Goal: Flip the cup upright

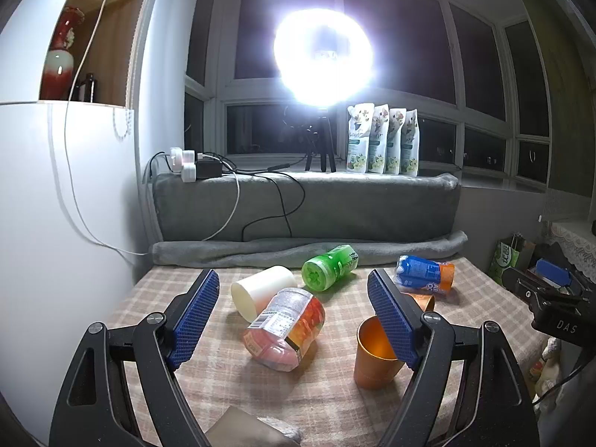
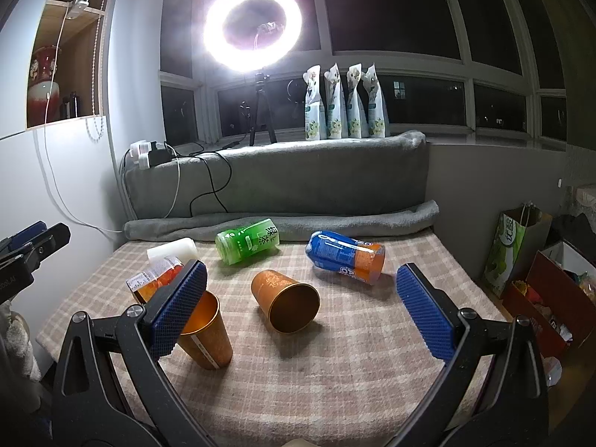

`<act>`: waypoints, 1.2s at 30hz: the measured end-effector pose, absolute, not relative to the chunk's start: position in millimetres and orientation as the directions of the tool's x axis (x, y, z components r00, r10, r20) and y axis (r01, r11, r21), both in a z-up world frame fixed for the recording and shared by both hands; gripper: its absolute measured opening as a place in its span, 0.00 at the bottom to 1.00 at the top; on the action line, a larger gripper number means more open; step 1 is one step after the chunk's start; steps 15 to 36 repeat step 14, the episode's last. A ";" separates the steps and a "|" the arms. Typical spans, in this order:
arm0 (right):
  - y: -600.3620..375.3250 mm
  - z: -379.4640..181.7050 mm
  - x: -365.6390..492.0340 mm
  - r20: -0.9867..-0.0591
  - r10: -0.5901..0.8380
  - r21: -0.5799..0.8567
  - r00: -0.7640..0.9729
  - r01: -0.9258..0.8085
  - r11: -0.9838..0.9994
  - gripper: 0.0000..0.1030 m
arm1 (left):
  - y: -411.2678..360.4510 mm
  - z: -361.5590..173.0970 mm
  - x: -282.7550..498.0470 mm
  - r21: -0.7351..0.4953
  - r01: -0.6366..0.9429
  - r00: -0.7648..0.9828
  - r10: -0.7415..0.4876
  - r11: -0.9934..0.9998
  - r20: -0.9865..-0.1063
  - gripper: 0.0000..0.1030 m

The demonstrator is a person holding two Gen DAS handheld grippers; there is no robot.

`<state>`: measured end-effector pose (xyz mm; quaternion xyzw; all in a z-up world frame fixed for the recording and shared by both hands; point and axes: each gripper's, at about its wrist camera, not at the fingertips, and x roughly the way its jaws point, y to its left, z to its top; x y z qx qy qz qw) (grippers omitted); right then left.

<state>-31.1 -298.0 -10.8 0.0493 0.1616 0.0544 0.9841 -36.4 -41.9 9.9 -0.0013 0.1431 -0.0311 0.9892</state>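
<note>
The checked table point(image 2: 335, 372) has bare cloth along its near edge and right side. Toward the far edge lie a green bottle point(image 2: 247, 240), a blue-orange bottle point(image 2: 346, 257), a white cup point(image 2: 172, 249) and a labelled jar point(image 1: 285, 326). Mid-table, one orange cup point(image 2: 287, 300) lies tipped; another cup point(image 2: 205, 331) stands near the left edge. Both the left gripper point(image 1: 292, 320) and right gripper point(image 2: 301, 311) hover level, fingers spread, holding nothing.

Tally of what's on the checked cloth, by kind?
Orange cups: 2, one upright, one on its side.
Bottles lying down: 3, green, blue-orange, red-orange.
White cylinder lying down: 1.
Total: 6.
</note>
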 end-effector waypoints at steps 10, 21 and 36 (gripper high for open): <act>-296.9 -14.1 -29.6 -0.322 0.124 0.115 0.939 -0.091 0.989 1.00 | -42.0 8.9 -35.5 -0.007 0.058 0.957 -0.058 0.998 -0.284 0.80; -296.2 -17.9 -27.8 -0.331 0.130 0.119 0.935 -0.096 0.988 1.00 | -41.0 8.5 -33.9 -0.023 0.068 0.953 -0.072 0.997 -0.293 0.80; -296.2 -17.9 -27.8 -0.331 0.130 0.119 0.935 -0.096 0.988 1.00 | -41.0 8.5 -33.9 -0.023 0.068 0.953 -0.072 0.997 -0.293 0.80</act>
